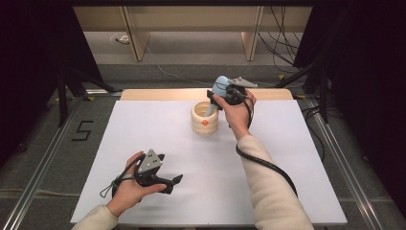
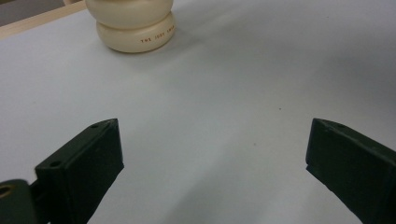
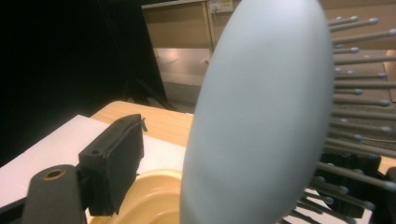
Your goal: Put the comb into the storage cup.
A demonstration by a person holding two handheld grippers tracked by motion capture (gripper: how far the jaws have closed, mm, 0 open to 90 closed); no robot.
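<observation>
With the right gripper (image 1: 216,98) jaws parted around the hairbrush (image 3: 261,121) standing in the cream cup (image 1: 205,118), and the left gripper (image 1: 168,181) open and empty, withdrawing carelessly could snag the bristles and topple both.

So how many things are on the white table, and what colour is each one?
Cream: 1, the ringed pot
Light blue: 1, the hairbrush standing in that pot
Black: 2, the left claw and the right claw the person holds above the table
Total: 4
</observation>
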